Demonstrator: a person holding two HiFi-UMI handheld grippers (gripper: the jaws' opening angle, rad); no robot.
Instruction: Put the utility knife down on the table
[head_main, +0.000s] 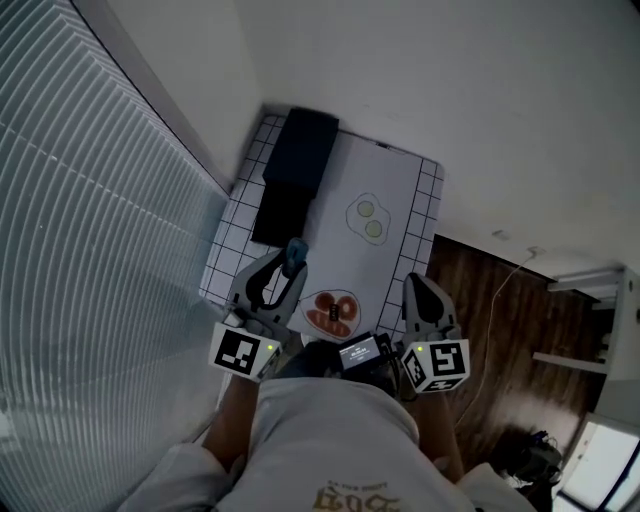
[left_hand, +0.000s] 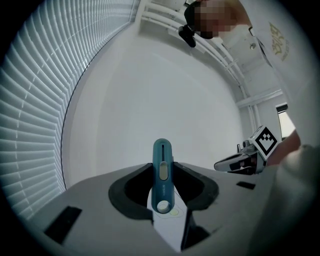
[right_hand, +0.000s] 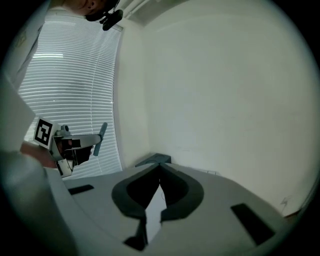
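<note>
The utility knife (left_hand: 162, 174) is a slim blue one with a pale slider and a round end. My left gripper (left_hand: 163, 187) is shut on it, and the knife stands upright between the dark pads. In the head view the knife (head_main: 295, 255) sticks out of my left gripper (head_main: 288, 270) above the table's near left part. The right gripper view shows the knife (right_hand: 100, 138) from the side, held off to the left. My right gripper (head_main: 420, 288) hangs at the table's near right edge. Its tips (right_hand: 160, 167) meet with nothing between them.
A white sheet (head_main: 385, 175) covers the table over a gridded mat (head_main: 230, 240). On the sheet are two drawn green circles (head_main: 368, 216) and an oval with red-brown shapes (head_main: 330, 312). A black case (head_main: 295, 165) lies at the far left. Window blinds (head_main: 90, 200) stand left, wood floor (head_main: 490, 300) right.
</note>
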